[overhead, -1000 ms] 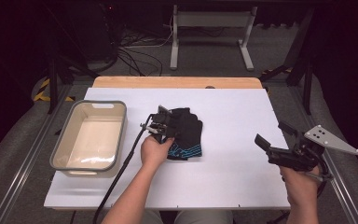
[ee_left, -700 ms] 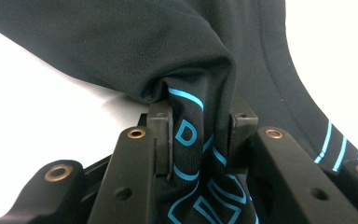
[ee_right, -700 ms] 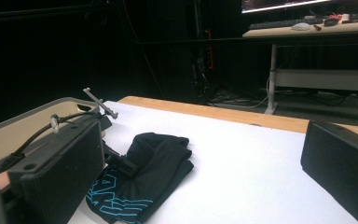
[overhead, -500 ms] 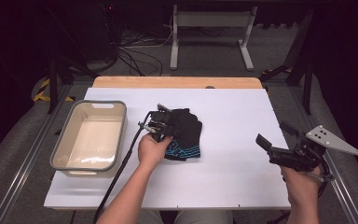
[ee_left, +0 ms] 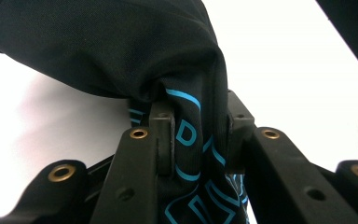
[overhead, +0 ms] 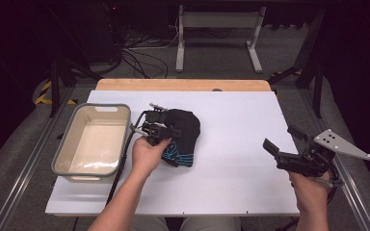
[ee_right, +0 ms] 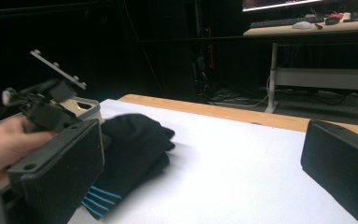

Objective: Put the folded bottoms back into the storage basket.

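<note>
Cloth (overhead: 182, 132), black with blue print, lies mid-table (overhead: 241, 120) beside the tub (overhead: 94, 142), its near fold pinched between the left gripper's (overhead: 156, 131) jaws, which hide its edge. Right gripper (overhead: 282, 144) hovers apart, jaws spread, empty.

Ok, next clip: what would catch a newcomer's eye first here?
First the black garment with blue print, bunched near the middle of the white table, with the left gripper clamped on a fold of it; in the left gripper view the cloth is pinched between the jaws. Then the empty beige tub at the table's left edge, and the right gripper held open at the right edge, apart from everything.
</note>
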